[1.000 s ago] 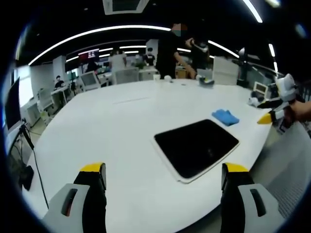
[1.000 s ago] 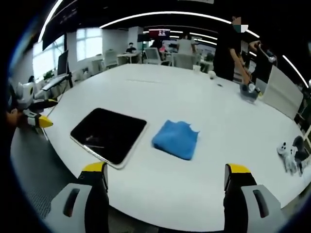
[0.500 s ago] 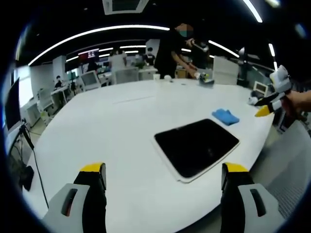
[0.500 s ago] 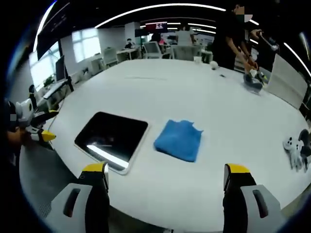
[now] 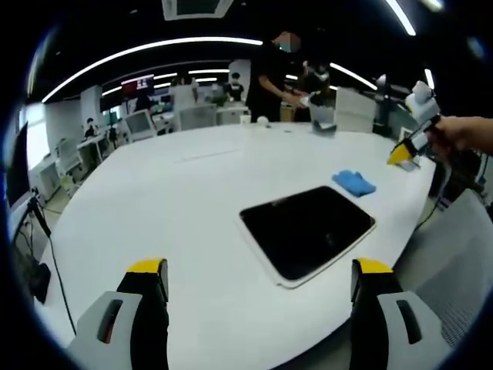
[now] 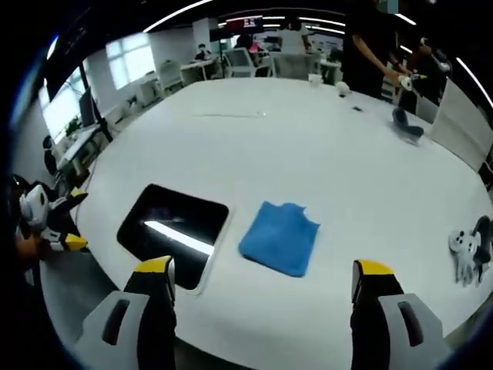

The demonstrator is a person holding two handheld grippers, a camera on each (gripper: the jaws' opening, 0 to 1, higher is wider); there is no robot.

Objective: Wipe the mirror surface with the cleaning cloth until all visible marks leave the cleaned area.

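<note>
A dark rectangular mirror (image 5: pixel 306 231) in a white frame lies flat near the edge of the white table (image 5: pixel 154 200). A folded blue cloth (image 5: pixel 353 182) rests just beyond it. My left gripper (image 5: pixel 258 308) is open, low in front of the mirror, with nothing between its jaws. In the right gripper view the cloth (image 6: pixel 280 237) lies right of the mirror (image 6: pixel 173 231), which reflects a light strip. My right gripper (image 6: pixel 262 308) is open, above and short of the cloth. The right gripper (image 5: pixel 408 146) is held high past the table edge; the left gripper (image 6: pixel 54 231) sits at the left.
People stand at the table's far side (image 5: pixel 277 73), working near a dark object (image 6: pixel 407 123). A white controller (image 6: pixel 462 250) lies at the right table edge. Desks and monitors (image 5: pixel 142 123) fill the room behind. Bare table (image 6: pixel 308 146) stretches beyond the mirror and cloth.
The right gripper has risen and come in over the table edge, now looking down more steeply on the cloth and mirror. The left gripper has barely moved. Cloth and mirror lie as before.
</note>
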